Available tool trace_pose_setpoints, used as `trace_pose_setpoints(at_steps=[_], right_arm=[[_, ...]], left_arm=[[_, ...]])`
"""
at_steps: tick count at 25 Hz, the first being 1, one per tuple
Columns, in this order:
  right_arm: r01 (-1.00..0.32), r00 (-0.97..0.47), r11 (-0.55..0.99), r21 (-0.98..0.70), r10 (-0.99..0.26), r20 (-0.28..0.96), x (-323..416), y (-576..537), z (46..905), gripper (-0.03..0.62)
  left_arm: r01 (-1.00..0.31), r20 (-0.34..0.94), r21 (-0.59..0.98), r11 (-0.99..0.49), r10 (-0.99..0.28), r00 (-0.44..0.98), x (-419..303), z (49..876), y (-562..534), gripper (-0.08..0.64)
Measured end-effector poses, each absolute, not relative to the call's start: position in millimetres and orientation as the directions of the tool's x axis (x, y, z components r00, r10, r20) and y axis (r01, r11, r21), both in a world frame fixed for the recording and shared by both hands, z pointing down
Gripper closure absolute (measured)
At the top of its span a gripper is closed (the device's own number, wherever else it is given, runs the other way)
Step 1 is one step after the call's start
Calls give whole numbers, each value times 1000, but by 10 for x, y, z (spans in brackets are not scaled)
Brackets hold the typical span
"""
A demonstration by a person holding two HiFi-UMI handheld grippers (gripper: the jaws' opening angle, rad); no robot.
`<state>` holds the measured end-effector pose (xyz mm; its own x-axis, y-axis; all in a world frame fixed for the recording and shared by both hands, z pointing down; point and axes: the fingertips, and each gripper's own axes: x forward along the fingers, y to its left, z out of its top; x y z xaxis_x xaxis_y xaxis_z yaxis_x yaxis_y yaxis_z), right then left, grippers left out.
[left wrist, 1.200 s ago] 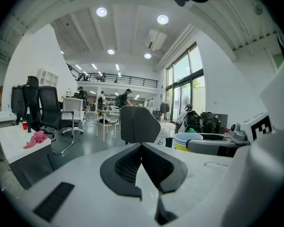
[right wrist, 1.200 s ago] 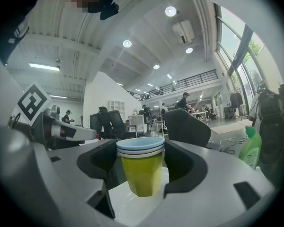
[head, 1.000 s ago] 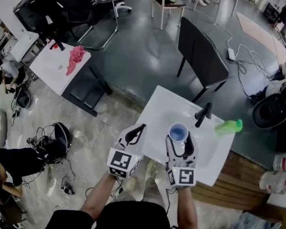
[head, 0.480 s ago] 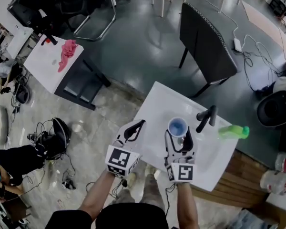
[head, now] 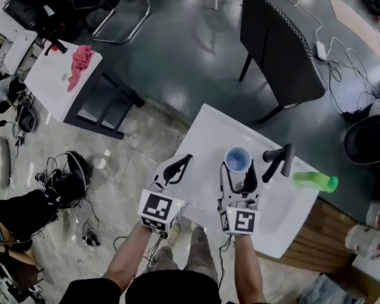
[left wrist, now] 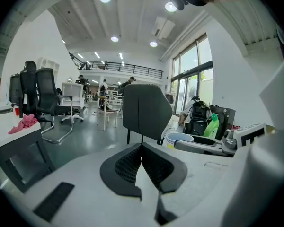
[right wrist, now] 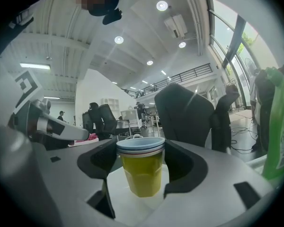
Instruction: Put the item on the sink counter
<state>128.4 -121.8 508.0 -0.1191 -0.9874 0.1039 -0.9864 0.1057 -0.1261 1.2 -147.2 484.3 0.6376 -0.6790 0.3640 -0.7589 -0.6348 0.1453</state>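
A yellow cup with a blue rim (head: 238, 159) sits between the jaws of my right gripper (head: 237, 173), which is shut on it with the pads against its sides. The cup (right wrist: 141, 170) stands upright, low over the white sink counter (head: 206, 138); I cannot tell whether its base touches. A black faucet (head: 277, 157) rises just right of the cup, and a green bottle (head: 315, 181) lies beyond it. My left gripper (head: 185, 162) hovers at the counter's left edge, shut and empty, its pads meeting (left wrist: 142, 144). In the left gripper view the cup (left wrist: 179, 138) shows at the right.
A black chair (head: 278, 49) stands behind the counter. A white side table with a pink cloth (head: 82, 59) is at the far left. Cables and dark bags (head: 63, 182) lie on the floor to the left. The green bottle (right wrist: 279, 126) is close on the right gripper's right.
Both grippers have sunk toward the counter and moved a little forward. The cup stays in the right gripper and is now closer to the faucet.
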Motion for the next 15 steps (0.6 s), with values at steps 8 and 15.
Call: trace_pose_setpoints(at_steps=[8,15], right_arm=[[-988,-96,78,-135,-987,127,1368,-1421,5369,278],[-989,-76,57,-136,-988,135,1460,-1599,5557,278]], left_arm=[[-762,396,160,-627,-666,632,67,5102,-1609,560],[-768,411,173,-617,-663,626,101,5281,-1720,559]])
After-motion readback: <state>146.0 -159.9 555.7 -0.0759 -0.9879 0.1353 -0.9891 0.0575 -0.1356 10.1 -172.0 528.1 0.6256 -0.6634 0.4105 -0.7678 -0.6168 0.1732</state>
